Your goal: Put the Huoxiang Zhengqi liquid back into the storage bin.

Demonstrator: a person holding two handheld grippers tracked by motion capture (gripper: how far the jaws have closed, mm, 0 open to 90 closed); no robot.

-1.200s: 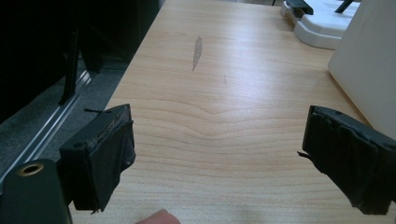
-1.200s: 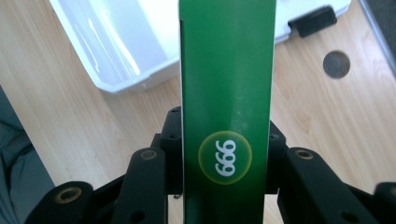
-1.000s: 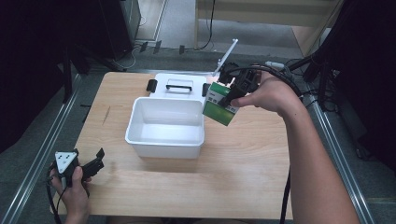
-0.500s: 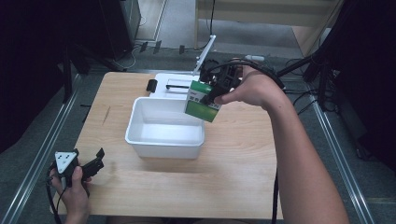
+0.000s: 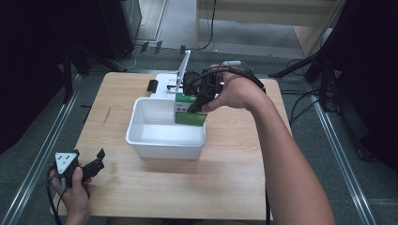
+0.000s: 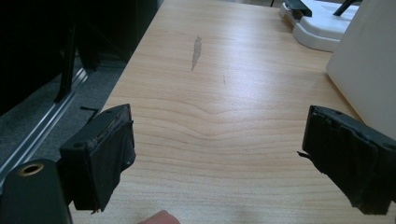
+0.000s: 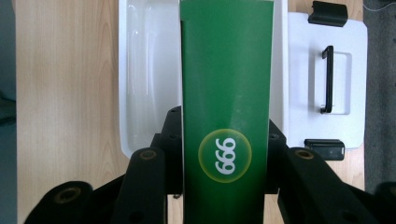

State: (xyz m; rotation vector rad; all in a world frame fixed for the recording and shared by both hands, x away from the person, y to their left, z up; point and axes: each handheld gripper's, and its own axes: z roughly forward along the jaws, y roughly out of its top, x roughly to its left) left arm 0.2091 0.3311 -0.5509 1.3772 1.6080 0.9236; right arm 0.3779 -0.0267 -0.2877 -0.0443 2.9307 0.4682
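My right gripper is shut on a green box, held over the right end of the white tub. In the right gripper view the green box stands between both jaws, a round "999" mark on its face, with the white tub below it. My left gripper rests at the table's near left corner. In the left gripper view its jaws stand wide apart with bare wood between them; the left gripper is open.
A white lid with black handle and clips lies just behind the tub; the right gripper view shows this lid beside the tub. The wooden table has bare room at front and right. Metal rails run along both sides.
My right hand has carried the green box leftward from the tub's right side to over its right end. The left gripper has stayed where it was.
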